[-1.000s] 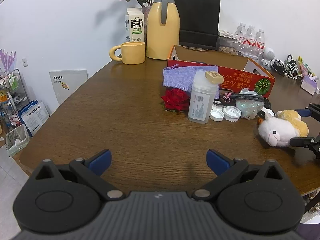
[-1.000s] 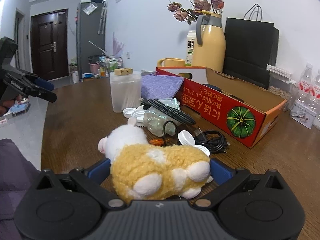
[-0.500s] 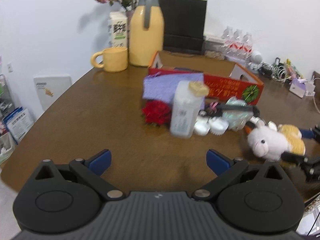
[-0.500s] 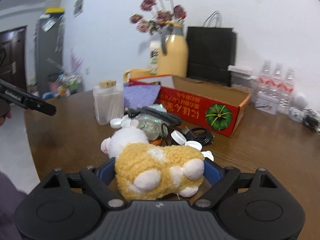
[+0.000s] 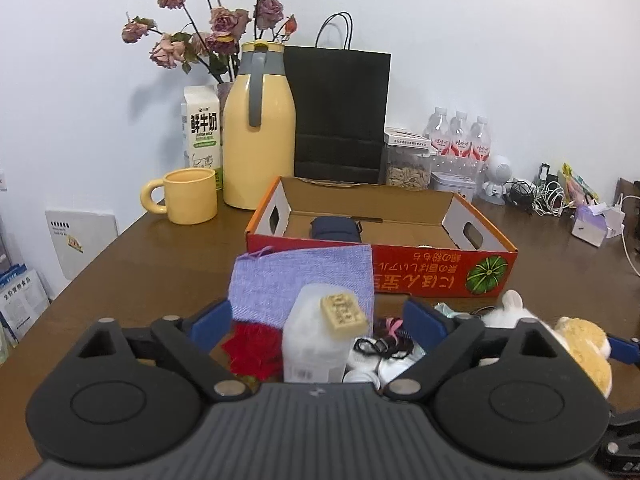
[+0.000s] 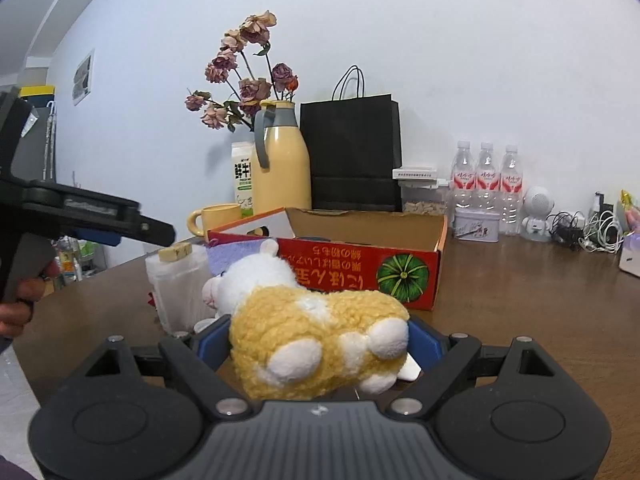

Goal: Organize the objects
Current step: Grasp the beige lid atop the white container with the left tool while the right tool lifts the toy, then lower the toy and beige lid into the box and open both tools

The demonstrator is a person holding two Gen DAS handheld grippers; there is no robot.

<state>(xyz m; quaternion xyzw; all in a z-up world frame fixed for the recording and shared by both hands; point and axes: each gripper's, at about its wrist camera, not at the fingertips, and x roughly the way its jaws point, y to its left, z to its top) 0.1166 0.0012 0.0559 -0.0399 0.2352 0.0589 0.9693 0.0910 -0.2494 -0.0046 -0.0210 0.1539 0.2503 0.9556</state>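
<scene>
The right gripper (image 6: 318,344) is closing its blue pads on one plush toy (image 6: 316,344), yellow-bodied and white-headed, which is filling the whole gap between the jaws; it is lying on its side with its head pointing away, toward the box; the left gripper (image 5: 318,320) is standing wide with nothing pressed between its fingers, its jaws having just been closing a little, and one translucent plastic bottle (image 5: 316,340) with a tan block on its cap is standing upright in the gap, apart from both pads; beside that bottle one red fabric flower (image 5: 254,350) is lying on the wooden table (image 5: 160,256), and several white caps (image 5: 384,364) and a tangle of black cord are crowding the right side, too jumbled to count; just behind, one lilac cloth (image 5: 304,280) is leaning against the front wall of one red and orange cardboard box (image 5: 420,270), which is standing open with one dark pouch (image 5: 334,228) lying inside; farther back one yellow mug (image 5: 190,196), one yellow jug (image 5: 260,136), one milk carton (image 5: 202,128) and one black paper bag (image 5: 340,112) are lining the wall, with dried roses (image 5: 212,36) rising behind the jug; three water bottles (image 5: 460,136) are standing to the right; in the right wrist view a hand (image 6: 20,300) is gripping the left gripper's handle
</scene>
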